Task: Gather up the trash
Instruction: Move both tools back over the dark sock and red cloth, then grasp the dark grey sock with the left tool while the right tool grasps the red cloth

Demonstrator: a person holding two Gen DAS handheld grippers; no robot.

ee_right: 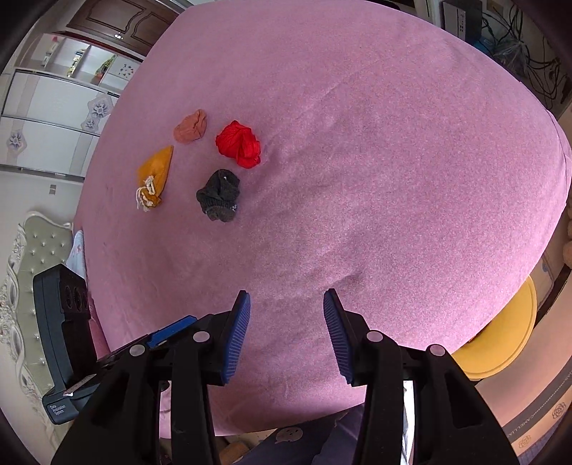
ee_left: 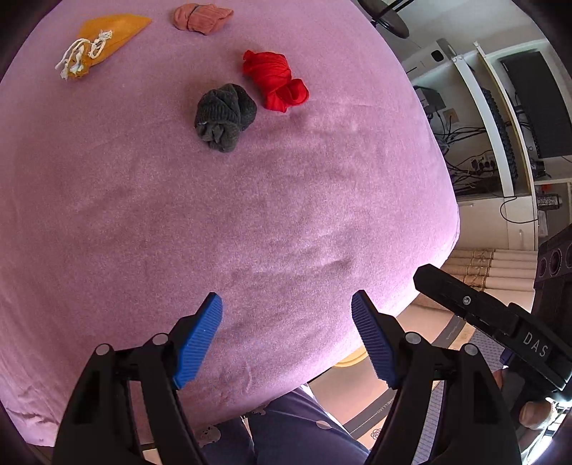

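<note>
Several crumpled cloth wads lie on a pink bedspread (ee_left: 143,214) (ee_right: 393,161): a dark grey one (ee_left: 225,116) (ee_right: 218,196), a red one (ee_left: 273,80) (ee_right: 238,143), a salmon one (ee_left: 200,17) (ee_right: 191,127), and an orange pouch with a white cord (ee_left: 103,39) (ee_right: 153,175). My left gripper (ee_left: 286,311) hangs open over the near part of the bed, well short of the wads, nothing between its blue pads. My right gripper (ee_right: 286,314) is also open and empty, its jaws narrower, above the near bed edge. The right tool's black body (ee_left: 500,322) shows beside the left one.
The bed edge curves down at the right, with a yellow round stool (ee_right: 500,343) and a patterned mat (ee_right: 536,422) on the floor. Shelves with cables and a monitor (ee_left: 532,107) stand beyond. White cabinets (ee_right: 53,118) and a padded grey headboard (ee_right: 21,286) lie left. A person's trouser leg (ee_left: 286,429) is below.
</note>
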